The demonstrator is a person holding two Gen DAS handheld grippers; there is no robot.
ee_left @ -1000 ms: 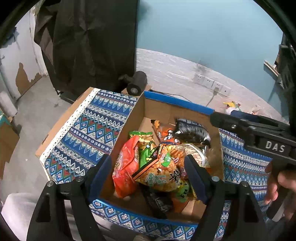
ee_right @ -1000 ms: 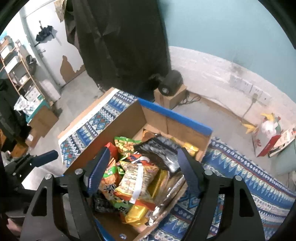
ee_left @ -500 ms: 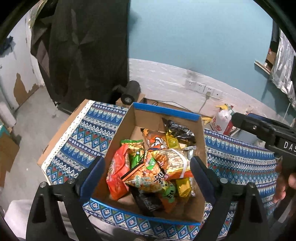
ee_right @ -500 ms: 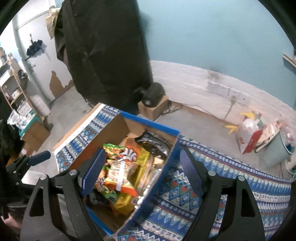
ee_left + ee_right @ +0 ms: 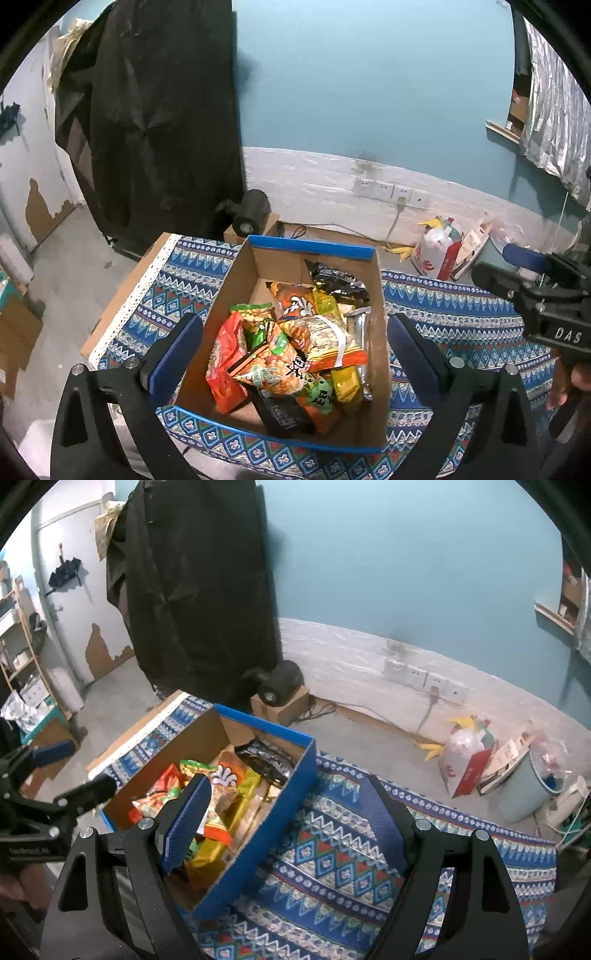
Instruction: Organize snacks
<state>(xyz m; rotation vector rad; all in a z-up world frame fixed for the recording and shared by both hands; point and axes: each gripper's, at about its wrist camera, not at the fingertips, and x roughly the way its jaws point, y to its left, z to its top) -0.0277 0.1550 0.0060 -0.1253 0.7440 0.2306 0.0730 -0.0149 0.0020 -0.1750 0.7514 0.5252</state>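
Snacks [image 5: 295, 350] piled in box [image 5: 310, 248], below left gripper [image 5: 291, 350]; right gripper [image 5: 284, 819] alongside; both spread, empty.

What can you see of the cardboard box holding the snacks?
The cardboard box is an open-topped brown carton with blue outer faces and blue rim edges. It sits upright on the patterned blue cloth, heaped with snack packets in orange, green, yellow and black wrappers that reach about to rim level. Neither the left gripper nor the right gripper touches it; both are open above it.
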